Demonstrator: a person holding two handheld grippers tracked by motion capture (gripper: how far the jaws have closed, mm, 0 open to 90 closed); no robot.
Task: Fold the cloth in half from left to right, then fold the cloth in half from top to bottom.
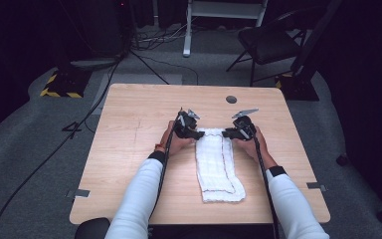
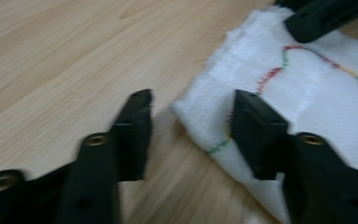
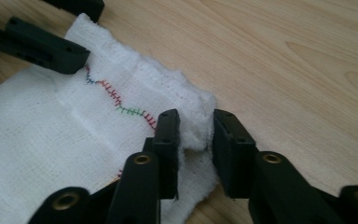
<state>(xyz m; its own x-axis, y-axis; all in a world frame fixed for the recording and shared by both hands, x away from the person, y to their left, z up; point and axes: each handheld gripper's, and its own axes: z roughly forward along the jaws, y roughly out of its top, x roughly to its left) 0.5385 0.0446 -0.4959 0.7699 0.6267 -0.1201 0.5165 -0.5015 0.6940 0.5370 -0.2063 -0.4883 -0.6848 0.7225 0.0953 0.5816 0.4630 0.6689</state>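
Pale wood-grain table (image 1: 129, 149) carries a folded white cloth (image 1: 218, 167) with coloured stitching, lying lengthwise from near the person's edge toward the middle, between two white-sleeved forearms. At the cloth's far end, the left gripper (image 1: 195, 134) straddles the left corner: in the left gripper view one jaw rests on the cloth (image 2: 307, 107), the other stands on bare wood with a clear gap, nothing pinched, while the right gripper (image 1: 229, 133) has its jaws drawn narrow, squeezing the bunched right corner (image 3: 193, 121). Beyond the table lie grey carpet, trailing cables and a dark folding chair (image 1: 271, 42).
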